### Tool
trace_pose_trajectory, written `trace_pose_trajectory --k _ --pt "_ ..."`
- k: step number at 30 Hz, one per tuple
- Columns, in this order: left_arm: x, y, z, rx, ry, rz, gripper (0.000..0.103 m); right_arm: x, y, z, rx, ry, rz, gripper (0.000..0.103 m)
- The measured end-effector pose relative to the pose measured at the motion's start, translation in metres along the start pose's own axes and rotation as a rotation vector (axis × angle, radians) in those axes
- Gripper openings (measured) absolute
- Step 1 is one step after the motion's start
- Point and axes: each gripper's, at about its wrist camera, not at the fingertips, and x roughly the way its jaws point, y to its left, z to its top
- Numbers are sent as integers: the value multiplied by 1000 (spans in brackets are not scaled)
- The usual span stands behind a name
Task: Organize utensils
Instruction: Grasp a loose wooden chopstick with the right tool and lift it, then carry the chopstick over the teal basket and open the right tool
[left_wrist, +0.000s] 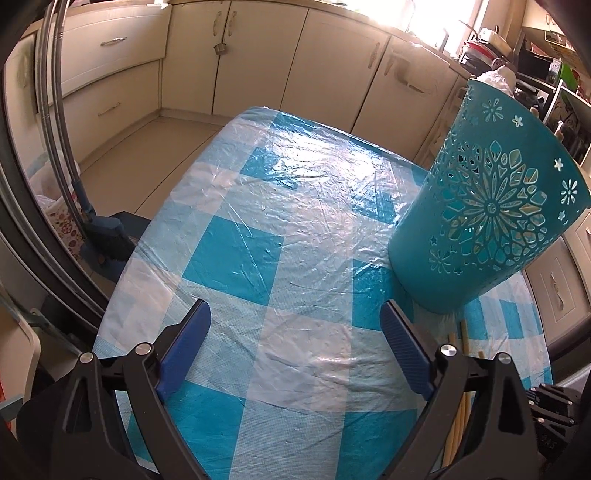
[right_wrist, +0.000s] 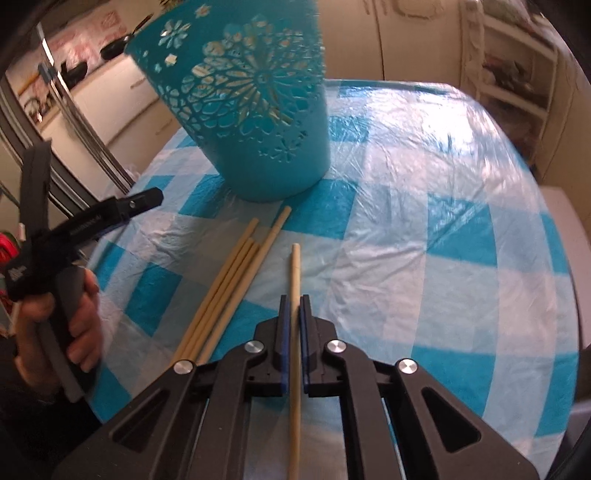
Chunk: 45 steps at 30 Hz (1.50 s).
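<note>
Chopstick, single pale bamboo stick (right_wrist: 295, 273), is clamped between the blue pads of the right gripper (right_wrist: 294, 299); its long axis runs straight along the fingers, tip pointing ahead toward the base of the teal perforated plastic utensil holder (right_wrist: 251, 122) standing upright on the blue-and-white checked plastic tablecloth (right_wrist: 424, 240). Holder lies forward and slightly left of the held tip, near but apart. My read: stick must be lifted and tipped upright to clear the rim. Four loose bamboo chopsticks (right_wrist: 225, 291) lie just left of the gripper, fanned toward the holder. Left gripper (left_wrist: 295, 321) hangs wide apart, nothing between its pads, holder to its right.
</note>
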Motion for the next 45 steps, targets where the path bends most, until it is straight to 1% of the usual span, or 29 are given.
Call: trace_pose_trajectory --k 2,4,6,7,10,11,13,15,16,18,20,22,25,26,28,32,36,40,42,45 --pt "0 -1 0 2 1 1 90 -11 -4 -3 40 -18 43 6" --pt "0 -1 0 4 3 1 90 -26 -5 -3 74 -47 104 6" --pt "0 -1 0 4 2 1 90 -51 -2 2 94 -107 184 6" --pt "0 -2 0 5 3 2 90 -60 1 5 97 -133 209 6" --pt "1 -2 0 7 4 5 90 -102 13 28 89 -269 302 6" --pt "1 -3 0 8 4 6 90 -111 15 36 81 -306 316 6" --pt "1 -4 -1 10 5 7 90 -134 24 58 67 -408 350 6" --pt "1 -4 -1 9 5 7 91 -144 40 75 49 -493 342 6" --pt "1 -4 -1 10 4 7 91 -152 47 88 36 -550 329 6" --pt "1 -4 -1 10 5 6 91 -158 53 109 36 -623 315 6" --pt "1 -4 -1 10 4 6 91 -162 61 127 36 -701 280 6" --pt "1 -4 -1 9 4 4 91 -158 64 146 52 -767 241 6" --pt "1 -4 -1 7 3 -2 91 -153 64 158 60 -840 174 6" --pt "1 -3 -1 5 2 -6 91 -145 65 164 60 -855 141 6" --pt "1 -3 -1 0 0 -12 91 -124 63 173 66 -852 91 6" --pt "1 0 0 -5 -3 -24 91 -91 54 179 67 -798 16 6" --pt "1 2 0 -9 -5 -32 91 -74 47 171 63 -747 -25 6" --pt "1 2 0 -9 -5 -31 91 -72 53 155 17 -701 -25 7" --pt "1 2 0 -8 -5 -31 91 -79 56 144 -11 -693 -20 13" --pt "1 3 0 -8 -4 -26 91 -98 58 121 -25 -714 -9 26"
